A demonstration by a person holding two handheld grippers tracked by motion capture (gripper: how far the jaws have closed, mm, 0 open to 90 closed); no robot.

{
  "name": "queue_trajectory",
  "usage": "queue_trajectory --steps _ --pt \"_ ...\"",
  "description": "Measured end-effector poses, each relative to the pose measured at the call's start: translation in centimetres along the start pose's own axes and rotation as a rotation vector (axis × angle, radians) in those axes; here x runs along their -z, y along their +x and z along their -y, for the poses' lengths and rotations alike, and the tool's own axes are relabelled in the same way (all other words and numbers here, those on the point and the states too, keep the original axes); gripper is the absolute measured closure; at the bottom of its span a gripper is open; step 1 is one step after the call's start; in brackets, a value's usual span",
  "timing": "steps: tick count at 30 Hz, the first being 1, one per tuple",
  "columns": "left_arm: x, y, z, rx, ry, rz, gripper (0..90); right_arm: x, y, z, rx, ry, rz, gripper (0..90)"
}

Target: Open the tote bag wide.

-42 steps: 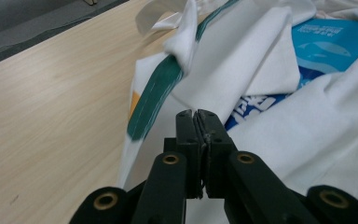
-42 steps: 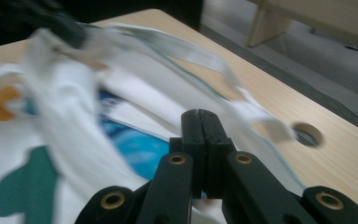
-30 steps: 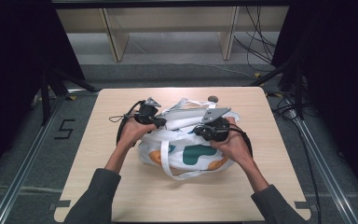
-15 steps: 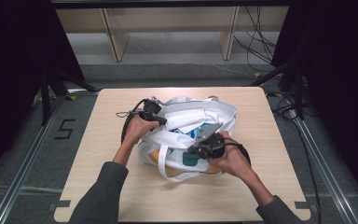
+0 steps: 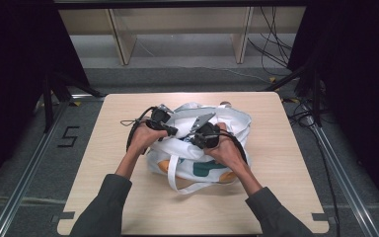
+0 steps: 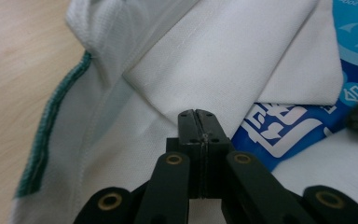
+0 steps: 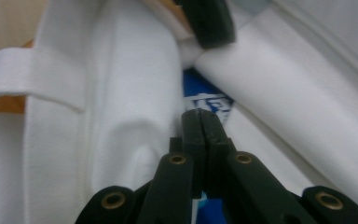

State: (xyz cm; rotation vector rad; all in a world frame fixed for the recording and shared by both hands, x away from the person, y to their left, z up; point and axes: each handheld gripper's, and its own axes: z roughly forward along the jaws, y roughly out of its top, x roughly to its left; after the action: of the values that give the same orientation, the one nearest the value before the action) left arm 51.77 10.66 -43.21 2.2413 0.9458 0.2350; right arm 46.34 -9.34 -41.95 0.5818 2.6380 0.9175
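A white tote bag (image 5: 205,165) with green and orange print lies at the middle of the table, its mouth facing up. Inside it is a blue packet with white print (image 6: 284,126) (image 7: 205,100). My left gripper (image 5: 170,130) (image 6: 198,114) is at the bag's left rim, jaws pressed shut, tips against the edge of a white fabric fold (image 6: 223,60). My right gripper (image 5: 197,138) (image 7: 200,114) is over the bag's mouth, also shut, pointing between two white folds at the blue packet. I see no fabric between either pair of jaws. The two grippers sit close together.
The bag's white strap (image 5: 175,173) trails toward the front of the wooden table (image 5: 296,163). Bare tabletop lies on all sides of the bag. Shelving legs (image 5: 123,42) and cables (image 5: 276,49) are on the floor beyond the far edge.
The right gripper, which had dropped toward the bag's front half a second ago, has come back up to the bag's mouth beside the left gripper. The left gripper has hardly moved.
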Motion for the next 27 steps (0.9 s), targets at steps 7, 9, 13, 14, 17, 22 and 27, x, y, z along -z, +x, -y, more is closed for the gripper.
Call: queue_trajectory --steps 7,9,13,14,17,22,27 --pt "-1.0 0.4 -0.3 0.015 0.056 -0.037 89.4 0.3 3.7 1.0 0.112 0.005 -0.194 90.0" --pt "-1.2 0.6 -0.2 0.034 0.056 -0.039 89.5 0.3 5.4 1.5 0.148 0.008 -0.206 90.0" --pt "-0.7 0.4 0.0 0.016 0.059 -0.036 89.4 0.6 6.2 1.8 0.134 0.020 -0.179 90.0" --pt "-0.5 0.3 0.1 0.016 0.053 -0.027 89.4 0.8 5.9 1.7 0.123 0.010 -0.168 90.0" --pt "-0.1 0.1 0.3 0.015 0.040 -0.009 89.3 1.7 5.3 1.7 0.103 -0.013 -0.151 90.0" --pt "0.8 -1.0 1.3 -0.058 0.043 0.045 88.9 4.9 2.9 2.1 0.034 -0.091 -0.029 90.0" --pt "1.2 -1.2 1.4 -0.065 0.052 0.058 89.3 7.4 -0.5 4.4 -0.005 -0.082 0.102 90.0"
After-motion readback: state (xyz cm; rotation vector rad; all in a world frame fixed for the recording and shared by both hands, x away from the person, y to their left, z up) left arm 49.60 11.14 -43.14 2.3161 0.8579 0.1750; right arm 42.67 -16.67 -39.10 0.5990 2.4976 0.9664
